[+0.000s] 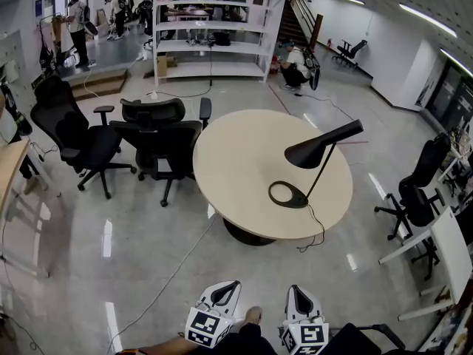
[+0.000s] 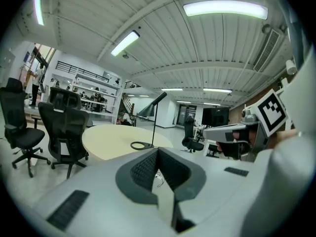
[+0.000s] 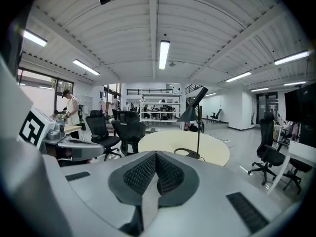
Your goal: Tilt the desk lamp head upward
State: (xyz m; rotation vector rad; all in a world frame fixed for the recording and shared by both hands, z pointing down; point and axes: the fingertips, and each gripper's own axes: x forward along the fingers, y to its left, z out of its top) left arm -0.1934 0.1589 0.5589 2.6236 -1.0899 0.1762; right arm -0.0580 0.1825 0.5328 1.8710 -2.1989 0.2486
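Observation:
A black desk lamp [image 1: 314, 152] stands on the right side of a round beige table [image 1: 236, 168]. Its ring base [image 1: 288, 194] lies flat, and its cone head slopes down to the left from a slanted stem. Both grippers are low at the near edge of the head view, well short of the table. My left gripper [image 1: 228, 287] and my right gripper [image 1: 295, 292] are shut and empty. In the left gripper view the shut left gripper [image 2: 158, 151] points at the lamp [image 2: 152, 107]. In the right gripper view the shut right gripper [image 3: 156, 154] faces the lamp [image 3: 191, 111].
Two black office chairs [image 1: 159, 143] stand left of the table, another [image 1: 417, 191] beside a white desk [image 1: 451, 250] at the right. A cable [image 1: 177, 265] runs across the glossy floor from the table foot. White shelving [image 1: 214, 28] and several people are far behind.

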